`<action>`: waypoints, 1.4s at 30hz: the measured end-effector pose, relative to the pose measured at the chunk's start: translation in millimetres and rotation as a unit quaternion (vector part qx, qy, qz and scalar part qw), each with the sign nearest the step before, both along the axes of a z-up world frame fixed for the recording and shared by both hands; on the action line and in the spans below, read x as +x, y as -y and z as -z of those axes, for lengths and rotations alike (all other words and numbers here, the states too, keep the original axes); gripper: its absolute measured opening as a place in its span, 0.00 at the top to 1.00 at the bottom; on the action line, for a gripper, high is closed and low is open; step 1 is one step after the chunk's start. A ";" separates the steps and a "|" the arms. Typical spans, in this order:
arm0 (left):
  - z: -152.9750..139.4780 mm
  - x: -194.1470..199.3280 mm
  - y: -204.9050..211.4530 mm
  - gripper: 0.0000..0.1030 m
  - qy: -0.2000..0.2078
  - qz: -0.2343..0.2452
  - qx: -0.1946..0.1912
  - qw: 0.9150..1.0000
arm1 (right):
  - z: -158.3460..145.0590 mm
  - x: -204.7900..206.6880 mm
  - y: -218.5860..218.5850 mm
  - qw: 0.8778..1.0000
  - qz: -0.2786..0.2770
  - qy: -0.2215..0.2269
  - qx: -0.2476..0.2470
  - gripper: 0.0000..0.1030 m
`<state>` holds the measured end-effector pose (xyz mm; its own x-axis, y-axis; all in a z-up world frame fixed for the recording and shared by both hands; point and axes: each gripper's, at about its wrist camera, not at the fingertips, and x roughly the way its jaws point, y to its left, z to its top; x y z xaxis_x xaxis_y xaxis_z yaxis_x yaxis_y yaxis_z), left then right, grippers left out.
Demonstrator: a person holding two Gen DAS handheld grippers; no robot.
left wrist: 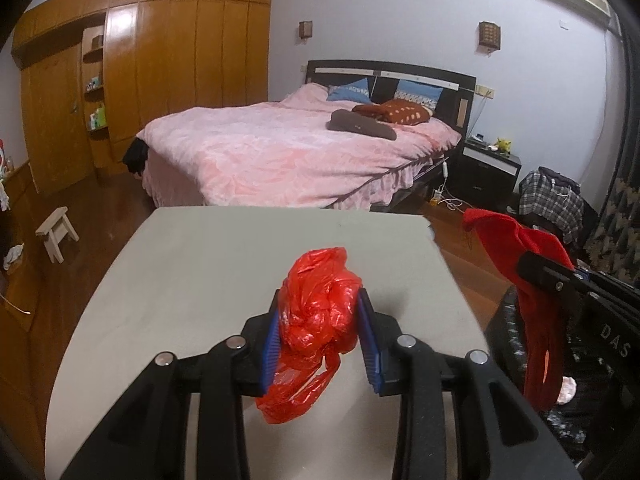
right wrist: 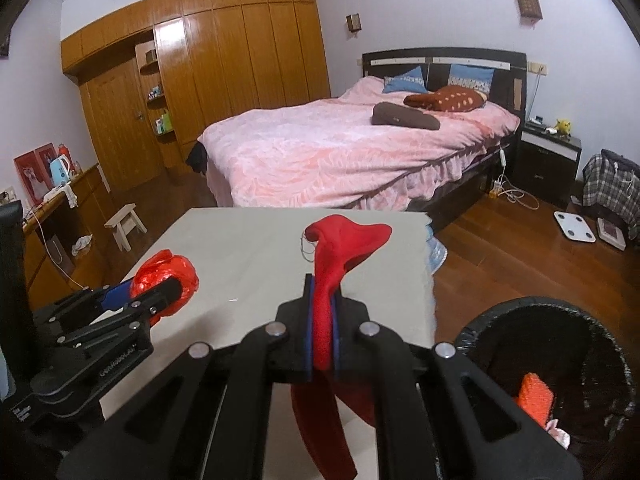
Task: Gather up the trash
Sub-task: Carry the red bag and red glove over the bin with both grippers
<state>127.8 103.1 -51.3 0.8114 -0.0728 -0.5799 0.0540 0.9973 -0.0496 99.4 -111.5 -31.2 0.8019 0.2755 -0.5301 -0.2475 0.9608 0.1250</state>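
My left gripper (left wrist: 320,300) is shut on a crumpled red plastic bag (left wrist: 316,312), held above the white table (left wrist: 180,280); a loose end of the bag hangs below the blue pads. My right gripper (right wrist: 323,292) is shut on a red cloth (right wrist: 340,240) that droops on both sides of the jaws. In the right wrist view the left gripper (right wrist: 152,292) with the red bag (right wrist: 168,276) shows at the left. In the left wrist view the right gripper (left wrist: 532,268) and its cloth (left wrist: 516,252) hang at the right, over a black bin (left wrist: 504,320).
The black-lined bin (right wrist: 560,312) stands on the wood floor right of the table and holds an orange item (right wrist: 534,398). Beyond the table is a bed (right wrist: 352,152) with a pink cover. A small stool (right wrist: 125,224) stands left, a scale (right wrist: 576,226) right.
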 end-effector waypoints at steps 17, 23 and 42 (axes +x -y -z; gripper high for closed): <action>-31.2 -33.7 51.0 0.67 0.033 0.040 0.003 0.999 | -27.2 -53.3 55.0 0.999 0.040 0.028 -0.002 0.94; -36.5 -41.2 81.1 0.66 0.037 0.066 0.004 0.997 | -27.0 -67.0 81.8 0.997 0.067 0.032 -0.004 0.94; -19.2 -29.1 182.4 0.67 0.030 0.173 -0.007 0.985 | 0.4 -87.0 188.5 0.982 0.189 0.013 -0.012 0.94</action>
<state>98.7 -79.3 -32.1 0.7693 -0.3574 -0.5296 0.3928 0.9183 -0.0492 12.4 -300.1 -31.6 0.8577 -0.0570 -0.5109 0.1245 0.9873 0.0989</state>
